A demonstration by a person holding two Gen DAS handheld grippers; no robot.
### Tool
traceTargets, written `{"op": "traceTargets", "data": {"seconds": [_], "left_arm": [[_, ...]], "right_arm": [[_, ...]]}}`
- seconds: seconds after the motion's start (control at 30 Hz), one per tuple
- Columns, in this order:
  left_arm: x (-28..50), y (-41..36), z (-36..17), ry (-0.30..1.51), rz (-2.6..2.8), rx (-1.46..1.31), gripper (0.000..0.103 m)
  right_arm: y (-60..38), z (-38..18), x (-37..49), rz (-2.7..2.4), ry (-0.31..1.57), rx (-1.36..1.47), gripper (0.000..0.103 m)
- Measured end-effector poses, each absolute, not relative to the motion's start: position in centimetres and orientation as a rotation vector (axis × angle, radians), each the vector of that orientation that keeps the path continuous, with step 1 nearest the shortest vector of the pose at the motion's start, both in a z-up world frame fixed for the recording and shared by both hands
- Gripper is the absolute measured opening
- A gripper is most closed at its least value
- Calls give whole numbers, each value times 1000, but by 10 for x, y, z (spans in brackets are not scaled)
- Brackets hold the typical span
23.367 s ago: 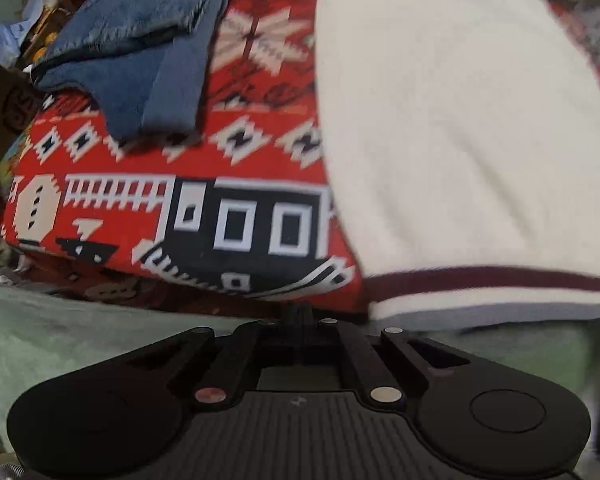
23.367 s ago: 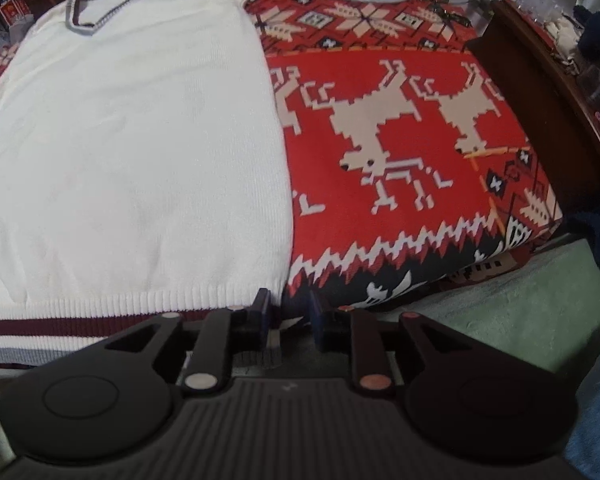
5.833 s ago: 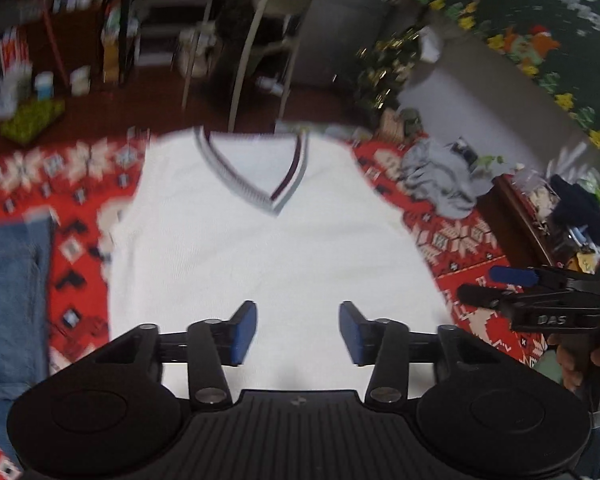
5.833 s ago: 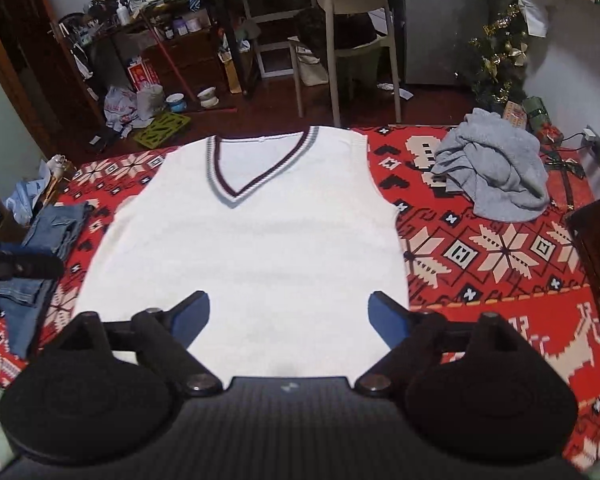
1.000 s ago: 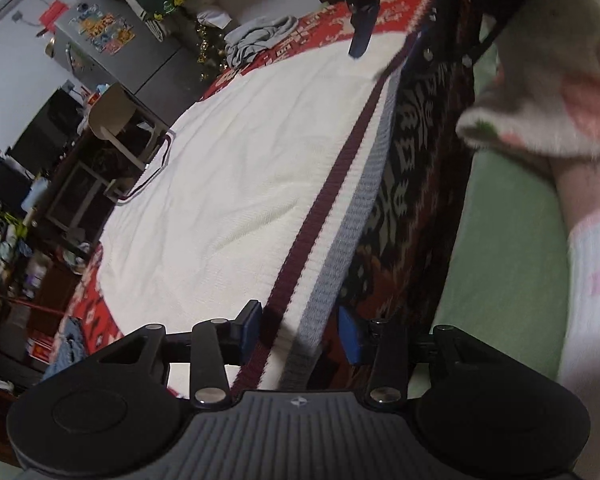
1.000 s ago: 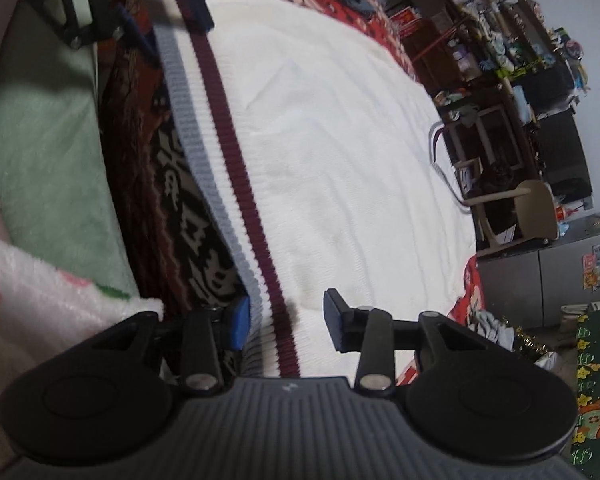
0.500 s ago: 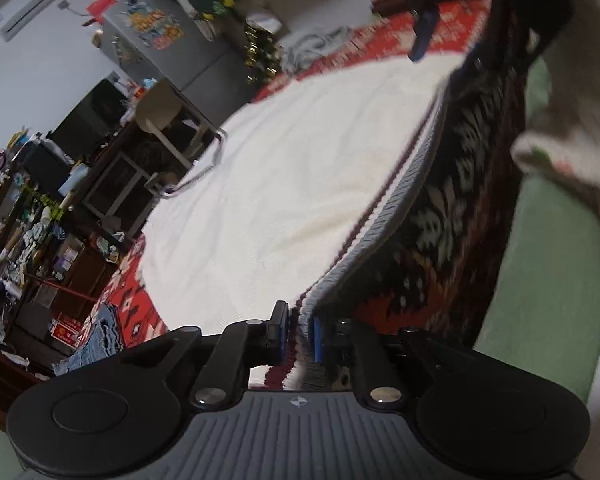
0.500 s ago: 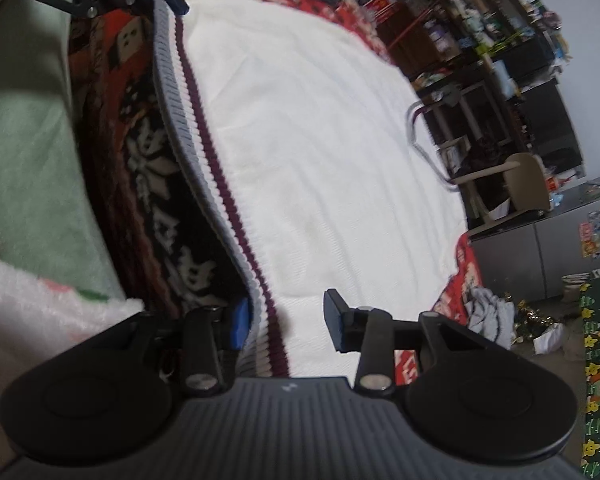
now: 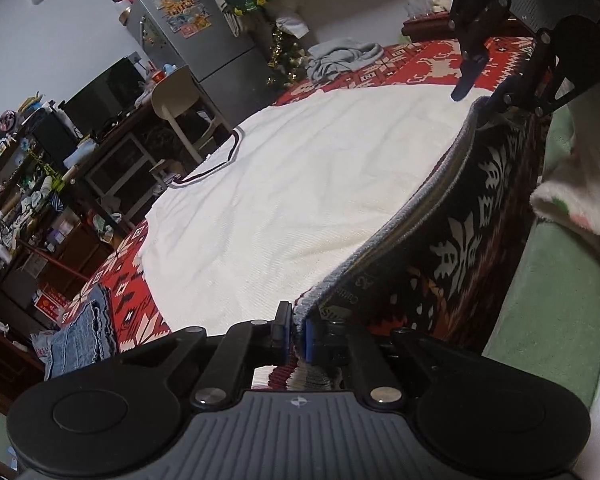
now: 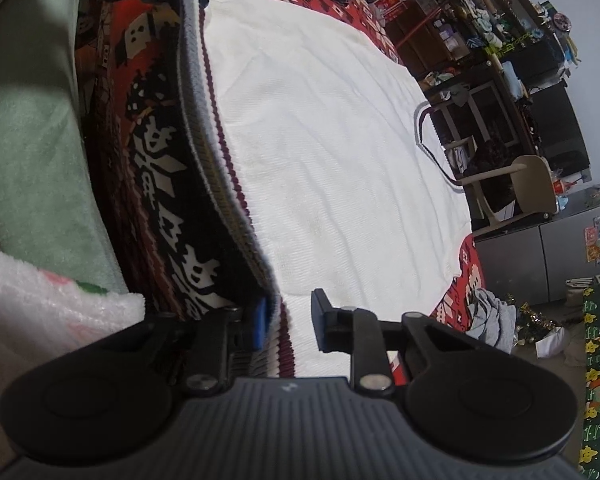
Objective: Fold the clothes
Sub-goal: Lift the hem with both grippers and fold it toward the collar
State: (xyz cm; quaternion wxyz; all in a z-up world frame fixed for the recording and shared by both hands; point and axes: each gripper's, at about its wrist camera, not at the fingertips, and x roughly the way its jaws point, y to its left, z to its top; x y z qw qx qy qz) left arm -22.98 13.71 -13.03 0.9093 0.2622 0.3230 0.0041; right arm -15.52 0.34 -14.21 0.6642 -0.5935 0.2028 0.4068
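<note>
We see a bed covered with a red patterned blanket (image 9: 416, 58) that hangs over the near edge. On the blanket a white knit vest (image 9: 300, 184) lies flat, with its striped hem (image 10: 216, 132) at the near edge and its V-neck at the far side. A crumpled grey garment (image 9: 340, 56) and folded blue jeans (image 9: 84, 332) also lie on the blanket, beside the vest.

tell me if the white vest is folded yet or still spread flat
Spread flat. The white vest lies open across the red blanket, v-neck far; only its striped hem is lifted.
</note>
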Motion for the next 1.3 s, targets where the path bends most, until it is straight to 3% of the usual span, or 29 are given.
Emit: {"op": "traceTargets", "data": {"seconds": [0.07, 0.17, 1.03, 1.3], "left_arm": [[-230, 137, -129, 662, 10, 533, 6], [-230, 138, -126, 657, 11, 522, 5], [-301, 111, -50, 666, -136, 667, 5], [-256, 135, -66, 725, -132, 597, 5]], "right_arm": [[6, -140, -154, 922, 463, -1345, 8], [9, -136, -152, 928, 469, -1352, 4], [-27, -31, -207, 1074, 499, -1306, 3], [-18, -41, -187, 1095, 529, -1315, 3]]}}
